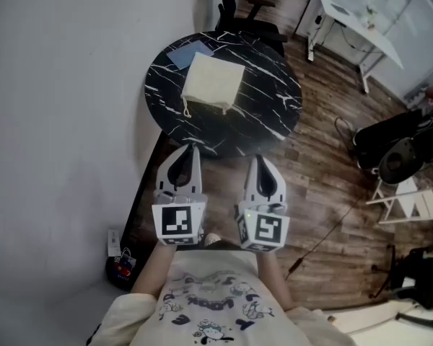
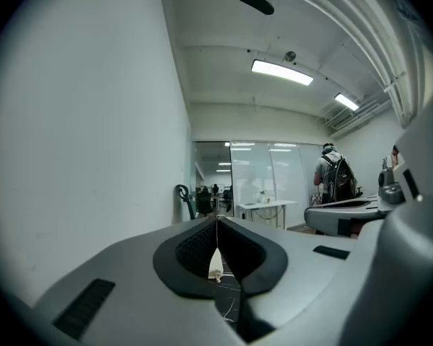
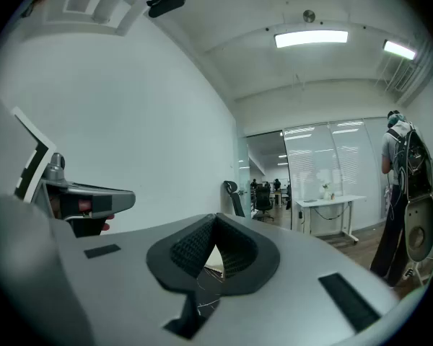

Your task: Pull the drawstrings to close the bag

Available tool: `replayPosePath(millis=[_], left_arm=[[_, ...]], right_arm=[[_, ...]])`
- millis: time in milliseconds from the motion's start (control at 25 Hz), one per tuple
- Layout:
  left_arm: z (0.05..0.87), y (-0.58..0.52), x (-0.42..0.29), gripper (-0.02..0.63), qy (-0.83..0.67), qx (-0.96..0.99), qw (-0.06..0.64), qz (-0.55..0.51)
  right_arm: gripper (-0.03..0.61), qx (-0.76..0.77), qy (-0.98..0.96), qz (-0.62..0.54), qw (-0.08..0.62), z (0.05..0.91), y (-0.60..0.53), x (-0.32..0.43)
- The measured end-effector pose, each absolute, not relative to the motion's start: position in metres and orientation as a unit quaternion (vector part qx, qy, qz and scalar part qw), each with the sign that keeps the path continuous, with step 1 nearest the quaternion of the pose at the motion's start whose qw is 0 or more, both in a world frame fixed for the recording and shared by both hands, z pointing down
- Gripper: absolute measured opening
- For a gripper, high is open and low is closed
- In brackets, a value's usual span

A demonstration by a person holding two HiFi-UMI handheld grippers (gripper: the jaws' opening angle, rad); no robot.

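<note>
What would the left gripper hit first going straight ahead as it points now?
Likely the cream bag on the round black table: the left gripper, shut, aims at it with nothing visible between. Its height over the tabletop is unclear.

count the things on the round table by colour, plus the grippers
cream bag: 1
blue flat piece, partly under the bag: 1
grippers, left gripper and right gripper: 2
total: 4

No legible words or numbers anywhere, lettering on the person's shirt [image 1: 211, 310] too blurred to read
</note>
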State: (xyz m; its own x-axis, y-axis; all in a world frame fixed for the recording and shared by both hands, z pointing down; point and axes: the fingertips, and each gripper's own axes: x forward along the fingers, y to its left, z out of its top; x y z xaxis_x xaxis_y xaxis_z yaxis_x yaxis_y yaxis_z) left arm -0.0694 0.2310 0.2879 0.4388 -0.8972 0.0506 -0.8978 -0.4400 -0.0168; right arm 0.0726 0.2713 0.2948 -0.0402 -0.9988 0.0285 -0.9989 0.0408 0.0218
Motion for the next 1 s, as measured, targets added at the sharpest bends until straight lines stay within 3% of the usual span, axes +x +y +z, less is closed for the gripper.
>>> replayPosePath(millis=[1000], left_arm=[[0.306,0.235,-0.066,0.041,-0.549,0.835,0.018,0.039]], right_arm=[[0.014,0.679,-0.733,0.025,0.032,0.320,0.272,0.080]])
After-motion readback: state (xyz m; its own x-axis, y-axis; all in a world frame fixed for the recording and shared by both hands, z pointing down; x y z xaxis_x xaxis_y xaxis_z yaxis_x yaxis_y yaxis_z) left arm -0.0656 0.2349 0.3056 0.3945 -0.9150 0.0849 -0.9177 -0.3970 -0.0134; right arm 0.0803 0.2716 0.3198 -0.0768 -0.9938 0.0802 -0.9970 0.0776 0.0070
